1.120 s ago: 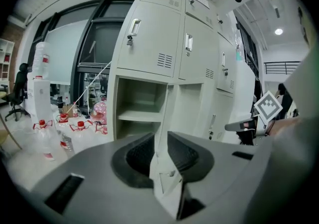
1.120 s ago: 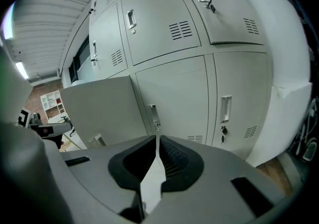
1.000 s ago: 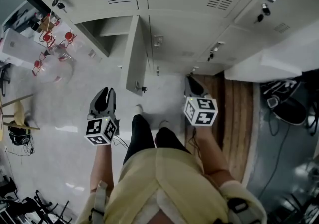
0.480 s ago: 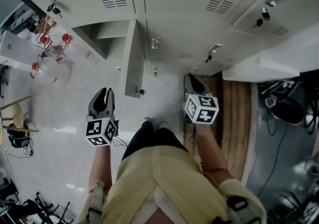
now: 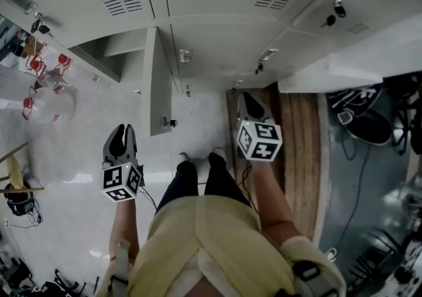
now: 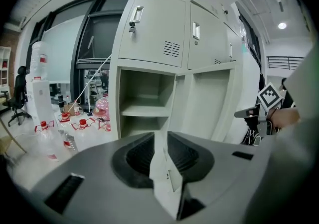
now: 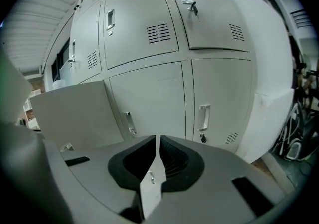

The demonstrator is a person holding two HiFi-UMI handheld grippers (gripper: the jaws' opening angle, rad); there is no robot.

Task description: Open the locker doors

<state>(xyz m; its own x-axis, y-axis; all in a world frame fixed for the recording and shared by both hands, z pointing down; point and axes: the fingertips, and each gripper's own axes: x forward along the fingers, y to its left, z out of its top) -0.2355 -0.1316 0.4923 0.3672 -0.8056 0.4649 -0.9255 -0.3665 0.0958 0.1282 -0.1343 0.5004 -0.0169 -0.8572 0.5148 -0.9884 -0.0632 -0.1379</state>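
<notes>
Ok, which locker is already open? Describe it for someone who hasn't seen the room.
Start at the grey locker bank and go to its end by the windows. The open locker is in the lower row there; it alone has its door swung out, baring a shelf.

Stepped in, feet side by side now.
My R gripper [image 5: 248,100] slid over onto the wood floor strip [image 5: 297,157]; L gripper [image 5: 120,131] sank a bit.

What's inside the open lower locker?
One shelf spans the open locker; nothing is visible on it or just under it. The compartment's bottom is covered by the left hand-held gripper, so its contents cannot be told.
</notes>
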